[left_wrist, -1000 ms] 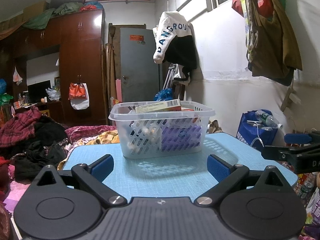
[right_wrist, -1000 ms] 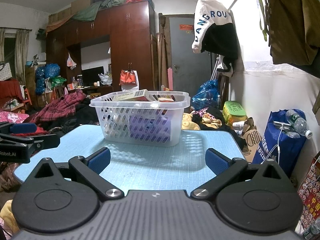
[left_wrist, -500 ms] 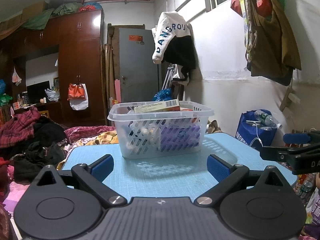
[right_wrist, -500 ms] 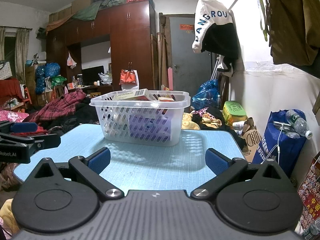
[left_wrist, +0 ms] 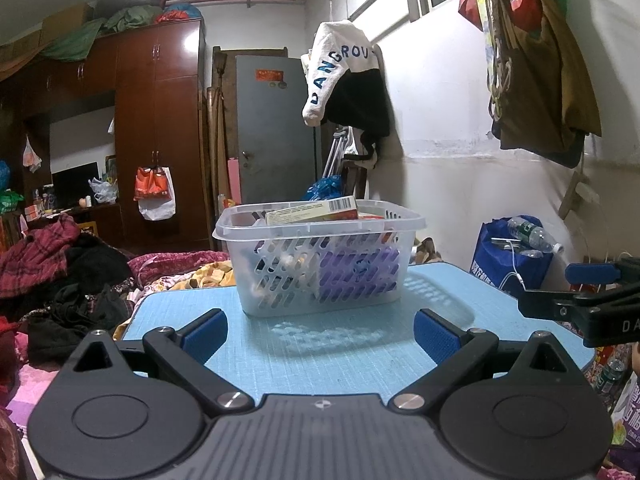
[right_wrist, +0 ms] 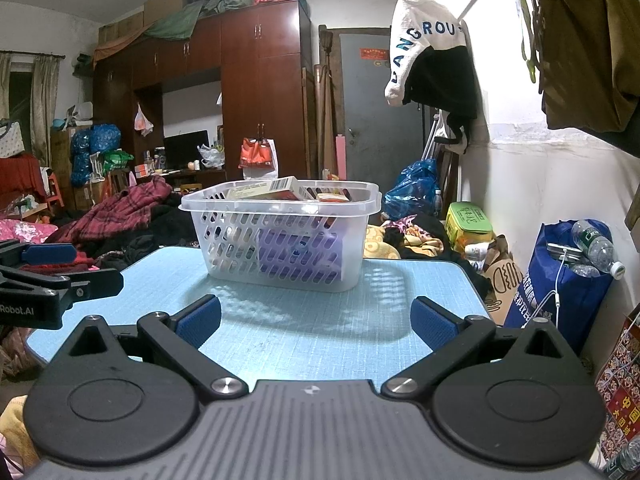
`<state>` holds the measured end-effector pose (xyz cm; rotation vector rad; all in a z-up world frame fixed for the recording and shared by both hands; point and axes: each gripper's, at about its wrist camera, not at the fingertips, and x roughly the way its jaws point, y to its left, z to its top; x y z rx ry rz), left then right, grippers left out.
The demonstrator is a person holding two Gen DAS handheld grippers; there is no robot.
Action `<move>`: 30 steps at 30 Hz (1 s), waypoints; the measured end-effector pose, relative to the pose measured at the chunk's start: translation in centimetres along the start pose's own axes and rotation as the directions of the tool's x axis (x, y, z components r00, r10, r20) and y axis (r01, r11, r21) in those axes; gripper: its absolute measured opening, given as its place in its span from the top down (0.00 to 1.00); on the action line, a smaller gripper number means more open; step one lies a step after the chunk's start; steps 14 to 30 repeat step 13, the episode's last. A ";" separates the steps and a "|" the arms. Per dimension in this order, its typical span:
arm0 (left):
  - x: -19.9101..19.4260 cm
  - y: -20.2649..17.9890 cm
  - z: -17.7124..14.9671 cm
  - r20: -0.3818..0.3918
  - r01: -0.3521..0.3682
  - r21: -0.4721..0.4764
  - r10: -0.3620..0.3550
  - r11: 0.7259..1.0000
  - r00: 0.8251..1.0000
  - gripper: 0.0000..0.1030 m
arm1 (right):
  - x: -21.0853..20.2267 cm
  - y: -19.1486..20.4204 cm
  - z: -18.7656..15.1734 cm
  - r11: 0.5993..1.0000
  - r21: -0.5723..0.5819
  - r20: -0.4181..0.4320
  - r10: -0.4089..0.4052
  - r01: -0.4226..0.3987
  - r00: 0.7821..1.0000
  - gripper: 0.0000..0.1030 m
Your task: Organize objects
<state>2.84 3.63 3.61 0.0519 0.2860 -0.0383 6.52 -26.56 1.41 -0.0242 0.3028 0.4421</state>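
Note:
A clear plastic basket (left_wrist: 320, 292) (right_wrist: 280, 264) stands at the far side of the blue table (left_wrist: 344, 344) (right_wrist: 312, 336). It holds several items: a flat carton (left_wrist: 312, 211) (right_wrist: 266, 192) lies across the top and a purple pack (left_wrist: 358, 276) shows through the lattice. My left gripper (left_wrist: 320, 338) hangs open over the table's near edge, nothing between its blue pads. My right gripper (right_wrist: 316, 322) is open too, equally short of the basket. Each gripper shows at the edge of the other's view.
A bed heaped with dark and plaid clothes (right_wrist: 120, 220) lies left of the table. A blue bag with plastic bottles (right_wrist: 568, 276) stands to the right by the white wall. Clothes hang from the wall overhead (left_wrist: 344, 76). A wardrobe and grey door are behind.
Nearly nothing: both grippers stay open and hold their places, with only a slight drift of the left wrist view.

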 end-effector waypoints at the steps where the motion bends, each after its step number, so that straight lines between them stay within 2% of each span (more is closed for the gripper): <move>1: 0.0 -0.1 0.0 0.001 -0.001 0.003 0.001 1.000 1.000 0.02 | 0.0 0.0 0.0 1.000 0.000 0.000 0.000 0.000 1.000 0.00; 8: -0.2 -0.5 -0.1 0.008 0.024 0.022 -0.024 0.999 1.000 0.02 | 0.0 0.0 -0.1 1.000 -0.003 -0.002 0.000 0.000 1.000 0.00; 30: 0.0 -0.7 -0.2 0.010 0.015 0.029 -0.015 0.999 1.000 0.02 | 0.2 0.0 -0.2 1.000 -0.007 -0.005 0.000 0.000 1.000 0.00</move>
